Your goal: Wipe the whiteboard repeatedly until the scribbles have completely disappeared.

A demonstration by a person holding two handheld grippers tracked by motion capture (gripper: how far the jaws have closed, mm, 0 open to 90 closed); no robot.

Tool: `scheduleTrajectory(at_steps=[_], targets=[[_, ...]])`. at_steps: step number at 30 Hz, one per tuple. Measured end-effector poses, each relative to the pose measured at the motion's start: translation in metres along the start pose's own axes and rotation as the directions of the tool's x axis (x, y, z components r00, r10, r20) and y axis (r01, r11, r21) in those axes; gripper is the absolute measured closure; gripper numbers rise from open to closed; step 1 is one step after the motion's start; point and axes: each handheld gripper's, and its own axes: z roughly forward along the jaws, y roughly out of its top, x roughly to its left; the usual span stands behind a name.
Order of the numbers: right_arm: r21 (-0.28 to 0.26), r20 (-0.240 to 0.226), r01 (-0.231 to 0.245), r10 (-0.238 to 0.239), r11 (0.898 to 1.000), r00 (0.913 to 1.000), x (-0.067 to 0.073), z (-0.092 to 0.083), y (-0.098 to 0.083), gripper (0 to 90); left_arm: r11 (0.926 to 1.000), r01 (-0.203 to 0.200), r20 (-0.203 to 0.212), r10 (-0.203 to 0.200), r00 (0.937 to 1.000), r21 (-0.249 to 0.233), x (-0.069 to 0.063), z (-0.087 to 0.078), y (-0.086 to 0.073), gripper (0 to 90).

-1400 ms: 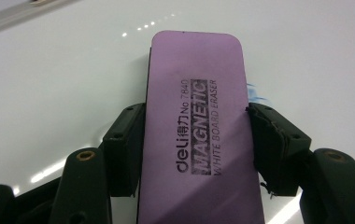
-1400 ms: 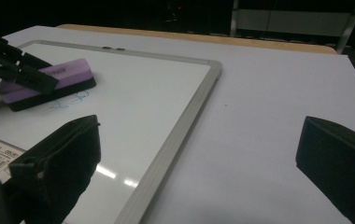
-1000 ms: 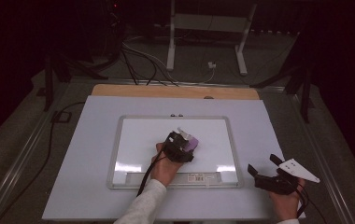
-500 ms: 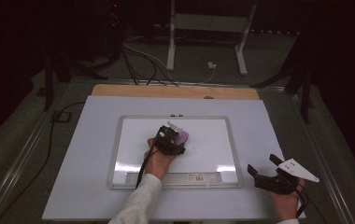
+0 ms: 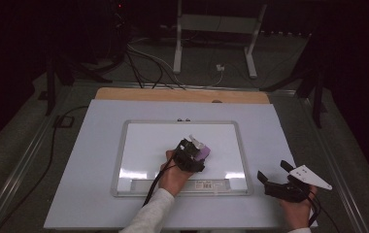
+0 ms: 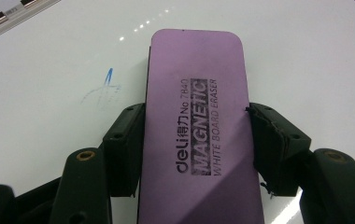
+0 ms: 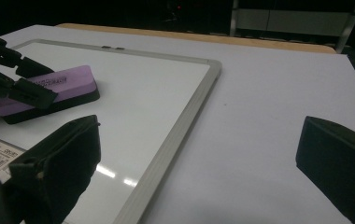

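Left gripper [image 6: 192, 140] clamped on purple eraser [image 6: 196, 116], flat on whiteboard [image 5: 139, 145]; right gripper [image 7: 199, 163] wide open, holding nothing.

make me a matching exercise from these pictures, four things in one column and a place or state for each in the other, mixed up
Column one:
1. purple eraser
2. right gripper
3. blue smear
4. whiteboard

Column two:
a. lies flat in the middle of the white table top
b. open, holding nothing, over the table beside the board's frame
c. clamped between the left gripper's fingers, resting on the board
d. faint mark on the board's surface beside the eraser

Right pairs: 1-c, 2-b, 3-d, 4-a
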Motion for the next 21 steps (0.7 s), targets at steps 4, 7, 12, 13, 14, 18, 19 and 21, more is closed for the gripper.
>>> scheduleTrajectory(at_steps=[4,7,12,13,14,18,19,21], targets=[[0.0,0.0,0.0,0.0,1.0,1.0,0.0,0.0,0.0,0.4,0.9996,0.027,-0.039,-0.027,0.9989,-0.001,0.011,0.001,0.001,41.8],[0.001,0.001,-0.001,0.001,1.0,1.0,0.0,0.0,0.0,0.4,0.9984,0.057,-0.073,-0.056,0.9958,0.002,0.023,0.002,0.002,41.8],[0.002,-0.001,0.001,-0.001,1.0,1.0,0.0,0.0,0.0,0.4,0.9946,0.104,-0.082,-0.103,0.9913,-0.002,0.035,0.004,0.002,41.8],[0.002,-0.001,0.002,-0.002,1.0,1.0,0.0,0.0,0.0,0.4,0.9953,0.096,-0.09,-0.096,0.9913,-0.001,0.034,0.004,0.003,41.8],[0.002,-0.001,0.003,-0.003,1.0,1.0,0.0,0.0,0.0,0.4,0.9959,0.09,-0.099,-0.09,0.9911,-0.001,0.032,0.004,0.003,41.8],[0.003,-0.003,0.006,-0.006,1.0,1.0,0.0,0.001,0.0,0.4,0.9974,0.071,-0.095,-0.07,0.993,0.008,0.027,0.003,0.003,41.8],[0.003,-0.003,0.005,-0.005,1.0,1.0,0.001,0.001,0.0,0.4,0.9977,0.068,-0.088,-0.067,0.9938,0.007,0.025,0.003,0.003,41.8],[0.005,-0.002,0.006,-0.006,1.0,1.0,0.001,0.001,0.0,0.4,0.9986,0.052,-0.078,-0.051,0.9956,0.01,0.019,0.002,0.003,41.8]])
